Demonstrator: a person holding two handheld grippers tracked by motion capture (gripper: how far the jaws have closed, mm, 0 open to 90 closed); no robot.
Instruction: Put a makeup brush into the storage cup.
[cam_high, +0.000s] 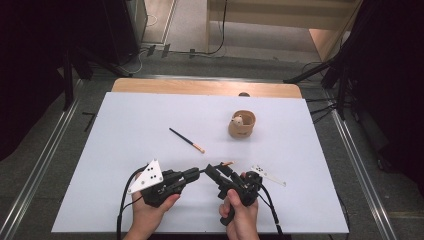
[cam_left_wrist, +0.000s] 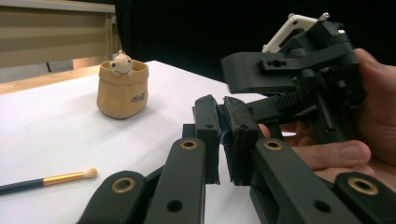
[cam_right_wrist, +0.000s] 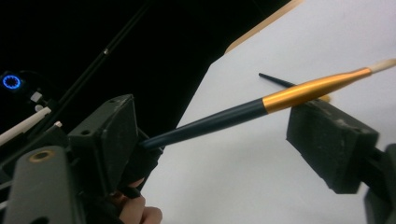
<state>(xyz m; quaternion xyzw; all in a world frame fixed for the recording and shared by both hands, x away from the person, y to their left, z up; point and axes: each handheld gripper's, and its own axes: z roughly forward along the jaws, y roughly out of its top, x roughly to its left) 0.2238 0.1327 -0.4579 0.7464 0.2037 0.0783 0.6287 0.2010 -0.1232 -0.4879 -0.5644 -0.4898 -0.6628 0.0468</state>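
Note:
A thin brush (cam_right_wrist: 280, 95) with a dark handle, gold ferrule and pale tip is held level just above the table. My left gripper (cam_left_wrist: 223, 140) is shut on the end of its handle. My right gripper (cam_right_wrist: 219, 135) stands open, with the brush passing between its jaws without touching them. In the high view both grippers meet near the front middle of the table: the left gripper (cam_high: 196, 173) and the right gripper (cam_high: 220, 170), with the brush tip (cam_high: 227, 163) poking out beyond them. A second, similar brush (cam_high: 186, 139) lies flat on the table farther back.
A beige cup (cam_high: 242, 125) with a small pale toy figure (cam_left_wrist: 122, 62) in it stands right of centre on the white table (cam_high: 125, 165). A wooden strip (cam_high: 200, 87) runs along the far edge. Dark stands and cables surround the table.

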